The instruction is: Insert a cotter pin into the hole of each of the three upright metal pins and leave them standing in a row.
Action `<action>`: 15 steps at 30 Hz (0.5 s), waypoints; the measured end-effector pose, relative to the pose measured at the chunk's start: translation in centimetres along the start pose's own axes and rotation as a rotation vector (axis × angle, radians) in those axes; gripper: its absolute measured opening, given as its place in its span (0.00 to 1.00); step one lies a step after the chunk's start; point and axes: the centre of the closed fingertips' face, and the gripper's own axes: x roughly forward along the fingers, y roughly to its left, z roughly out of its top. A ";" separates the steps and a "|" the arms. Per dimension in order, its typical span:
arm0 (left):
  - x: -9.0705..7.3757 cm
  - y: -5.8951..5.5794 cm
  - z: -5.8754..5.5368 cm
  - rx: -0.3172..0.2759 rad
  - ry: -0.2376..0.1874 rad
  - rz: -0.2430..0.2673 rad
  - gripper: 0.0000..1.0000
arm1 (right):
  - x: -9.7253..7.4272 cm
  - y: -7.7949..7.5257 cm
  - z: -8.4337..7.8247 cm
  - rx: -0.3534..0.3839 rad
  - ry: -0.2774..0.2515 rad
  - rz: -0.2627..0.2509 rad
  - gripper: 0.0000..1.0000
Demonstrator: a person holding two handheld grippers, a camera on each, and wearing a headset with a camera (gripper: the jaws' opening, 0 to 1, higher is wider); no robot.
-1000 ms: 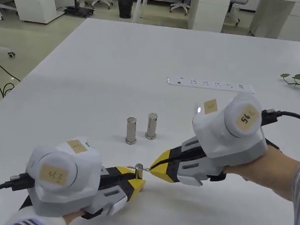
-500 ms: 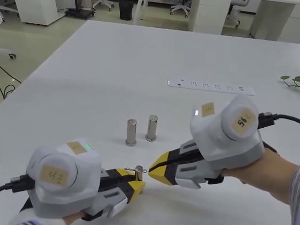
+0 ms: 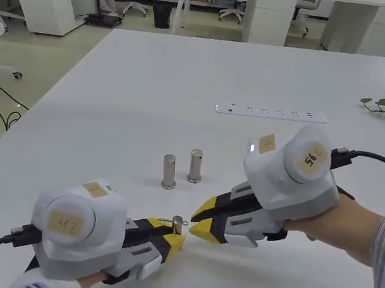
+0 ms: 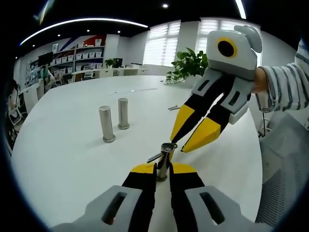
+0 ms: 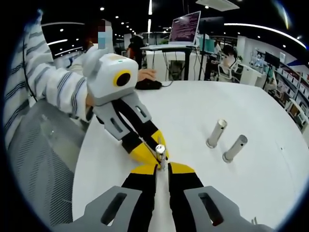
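Note:
My left gripper (image 3: 173, 233) is shut on a short metal pin (image 3: 177, 223), held upright just above the white table (image 3: 115, 109). A thin cotter pin (image 4: 155, 156) sticks out sideways through the hole near that pin's top. My right gripper (image 3: 193, 223) faces the left one tip to tip, its yellow jaws open and a little apart from the pin's head (image 5: 160, 151). Two more metal pins (image 3: 169, 170) (image 3: 194, 164) stand upright side by side beyond the grippers, also seen in the left gripper view as pins (image 4: 105, 124) (image 4: 123, 113).
A white power strip (image 3: 270, 111) lies across the far middle of the table. A green plant (image 3: 382, 100) reaches in at the right edge. Office desks and chairs stand beyond the table.
The right gripper's jaws have opened and let go of the cotter pin, which stays in the held pin. Both grippers have drifted slightly lower in the head view.

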 end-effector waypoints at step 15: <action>-1.7 0.5 -0.7 0.008 0.022 0.000 0.28 | 0.8 0.1 1.0 0.024 -0.055 -0.021 0.17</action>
